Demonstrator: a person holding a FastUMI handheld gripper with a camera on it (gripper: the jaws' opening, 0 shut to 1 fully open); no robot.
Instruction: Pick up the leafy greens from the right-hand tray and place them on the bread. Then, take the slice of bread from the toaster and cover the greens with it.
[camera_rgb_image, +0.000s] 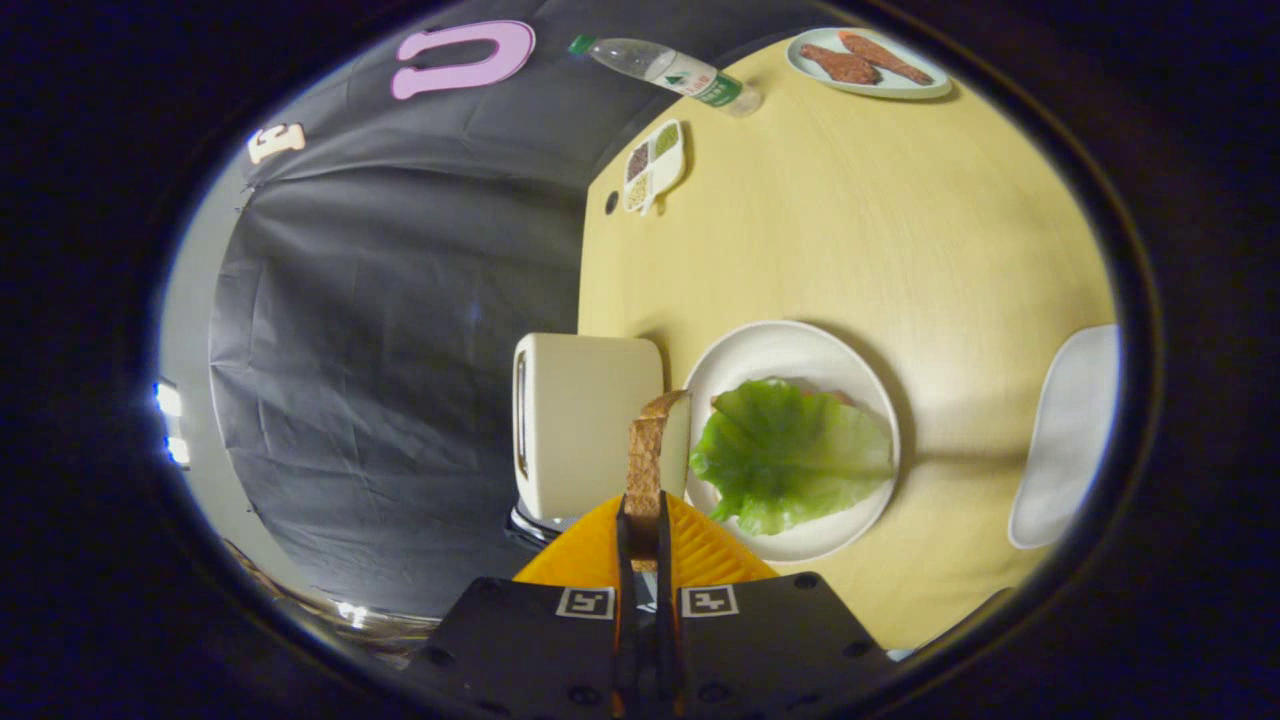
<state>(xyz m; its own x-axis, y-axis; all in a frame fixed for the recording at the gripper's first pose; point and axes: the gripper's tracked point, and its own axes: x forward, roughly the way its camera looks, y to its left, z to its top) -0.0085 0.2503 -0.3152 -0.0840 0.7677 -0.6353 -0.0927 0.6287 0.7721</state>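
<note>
Yellow wooden table (850, 220), light grain, dark hole near edge by the condiment dish. Black cloth wall beside it.

White toaster (585, 425), landmark, at table edge, slot side with dark lever strip turned toward the wall.

Round white plate (790, 345) just beside toaster, on the table side. On plate: leafy greens (790, 450), one broad crinkled lettuce leaf, bright green, paler veins, covering most of plate. Brownish edge of bread (840, 398) peeking from under far rim of leaf; mostly hidden.

White tray (1070, 430), beyond plate from toaster, well apart, bare surface facing up.

Far from toaster, at table's far end: white plate with two reddish-brown meat pieces (868, 62). Plastic water bottle (665, 68) lying tilted, green cap, green-white label, writing too small to read. Small white three-compartment condiment dish (655, 165) with dark, green and pale fillings, between bottle and toaster.

Slice of bread (648, 460) held edge-on, upright, brown crust facing camera, in front of toaster's plate-side corner, lifted clear of it. Gripper (645, 535) clamped on slice, both fingers pressing its lower end. Two square black-white markers on gripper body, no readable text.
</note>
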